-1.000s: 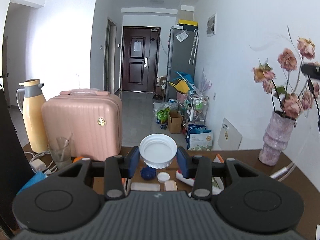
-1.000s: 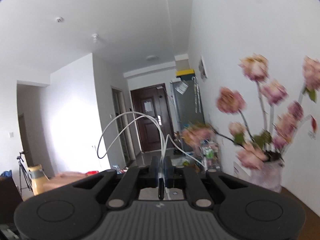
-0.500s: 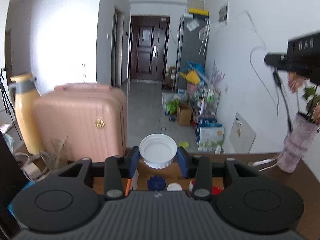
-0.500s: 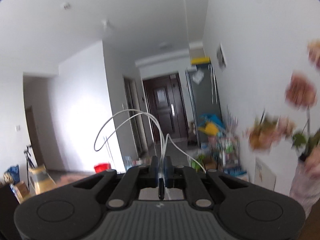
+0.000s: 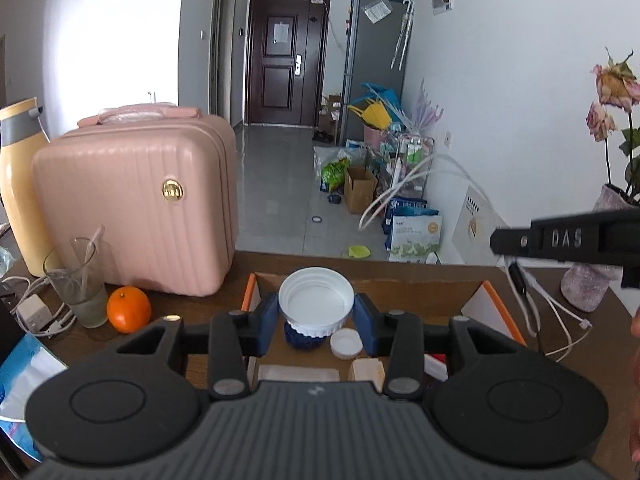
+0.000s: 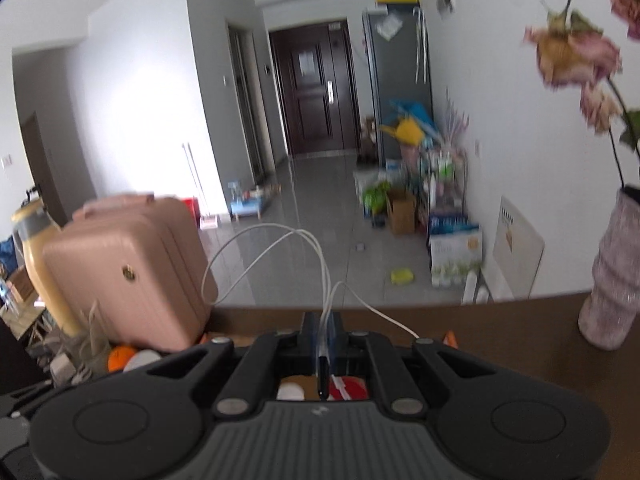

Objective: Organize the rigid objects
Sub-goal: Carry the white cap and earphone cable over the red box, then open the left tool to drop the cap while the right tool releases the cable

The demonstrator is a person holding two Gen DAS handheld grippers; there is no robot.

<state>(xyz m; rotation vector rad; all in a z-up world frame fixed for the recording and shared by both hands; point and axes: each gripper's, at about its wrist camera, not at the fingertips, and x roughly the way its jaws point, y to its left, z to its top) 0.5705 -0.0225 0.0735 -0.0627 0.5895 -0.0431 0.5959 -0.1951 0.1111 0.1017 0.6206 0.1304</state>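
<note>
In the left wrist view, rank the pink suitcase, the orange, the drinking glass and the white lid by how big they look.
1. Pink suitcase
2. Drinking glass and white lid: unsure; the lid sits much nearer the camera.
3. Orange

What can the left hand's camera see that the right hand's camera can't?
Only the left wrist view shows the left gripper clamped on a big white lid, a blue cap in the cardboard box under it, and a glass with a straw.

Only the right wrist view shows the right gripper shut on a white cable and a little blue stool on the floor.

Both show the pink suitcase, the orange, the yellow jug, the vase and the dark door.
</note>
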